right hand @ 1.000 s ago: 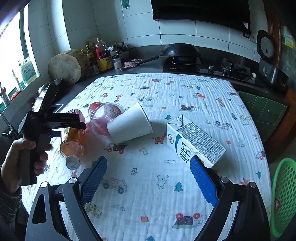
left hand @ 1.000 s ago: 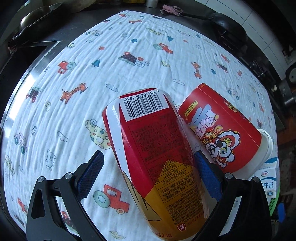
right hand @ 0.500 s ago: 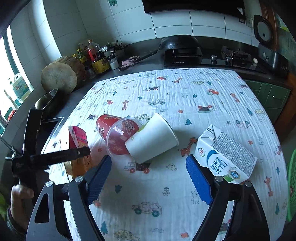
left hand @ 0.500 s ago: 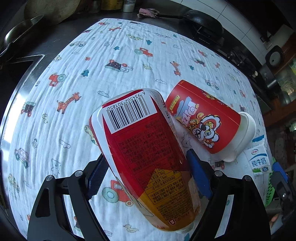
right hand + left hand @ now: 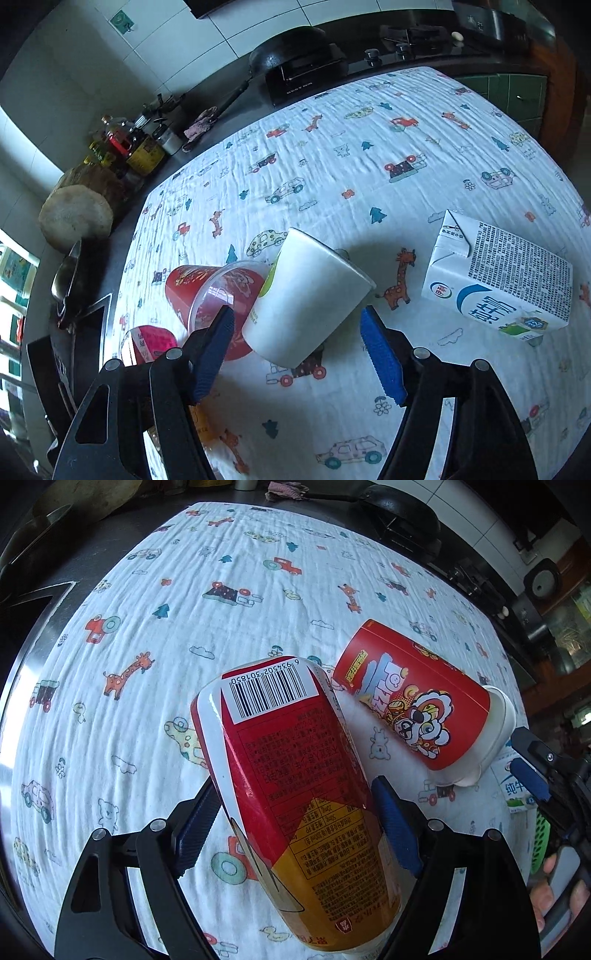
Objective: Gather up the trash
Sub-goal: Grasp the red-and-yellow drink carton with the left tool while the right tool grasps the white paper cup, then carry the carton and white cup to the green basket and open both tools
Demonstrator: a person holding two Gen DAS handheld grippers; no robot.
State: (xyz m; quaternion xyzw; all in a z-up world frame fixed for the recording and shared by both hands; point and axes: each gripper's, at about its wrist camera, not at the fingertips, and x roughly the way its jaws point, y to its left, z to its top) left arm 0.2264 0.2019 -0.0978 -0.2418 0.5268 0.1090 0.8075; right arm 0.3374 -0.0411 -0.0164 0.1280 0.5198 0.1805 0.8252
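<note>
A surface is seen draped in a white cloth printed with cartoon cars and giraffes. Lying on it on their sides are a red cup nested with a white cup, and a milk carton nearby.

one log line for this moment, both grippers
left gripper: shut on red-and-yellow drink bottle | right gripper: open, closing around white paper cup lying nested in red plastic cup | milk carton: untouched

Glossy plastic-wrapped bottle; crinkled cotton tablecloth; matt white paper cup.
</note>
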